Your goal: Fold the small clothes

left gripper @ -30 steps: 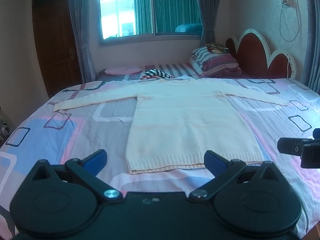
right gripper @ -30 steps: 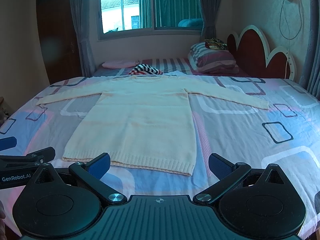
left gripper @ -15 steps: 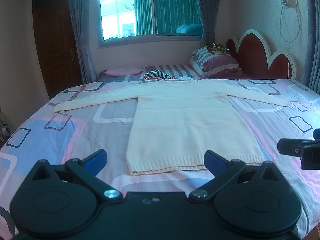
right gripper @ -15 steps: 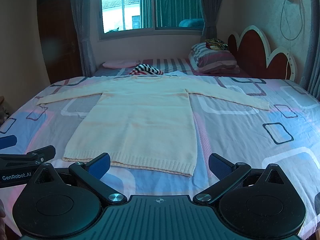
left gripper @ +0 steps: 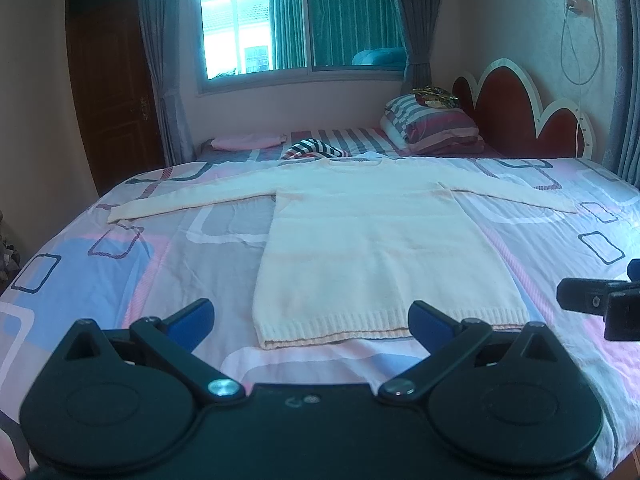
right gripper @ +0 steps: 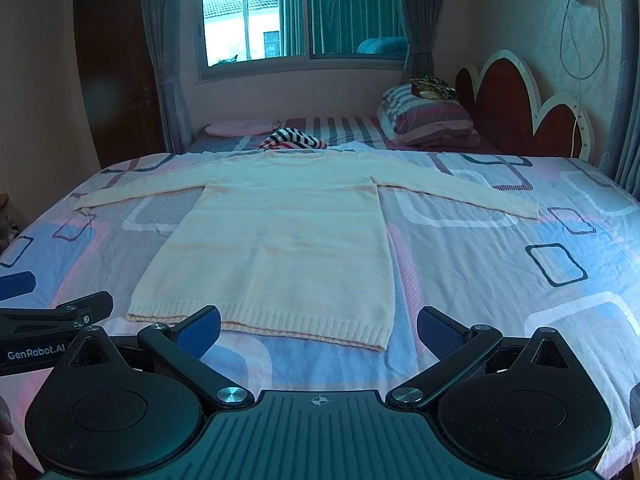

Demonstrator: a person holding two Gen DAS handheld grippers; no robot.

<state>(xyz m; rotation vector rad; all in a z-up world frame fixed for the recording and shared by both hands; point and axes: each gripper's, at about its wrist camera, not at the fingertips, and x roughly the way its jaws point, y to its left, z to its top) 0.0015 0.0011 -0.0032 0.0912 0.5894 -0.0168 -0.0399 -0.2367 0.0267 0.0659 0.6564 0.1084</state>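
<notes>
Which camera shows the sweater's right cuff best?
The right wrist view: the right cuff of the sweater lies well inside the picture, its end plain. The left wrist view also shows it, but nearer the edge and more stretched.

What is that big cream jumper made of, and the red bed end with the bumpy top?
The cream long-sleeved jumper looks like soft knitted yarn: ribbed hem, matte fuzzy surface. The dark red scalloped headboard looks padded or painted, with a smooth white edge; hard to tell.

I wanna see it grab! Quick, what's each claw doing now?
Left claw: open, holding nothing, near the sweater hem.
Right claw: open, holding nothing.
</notes>
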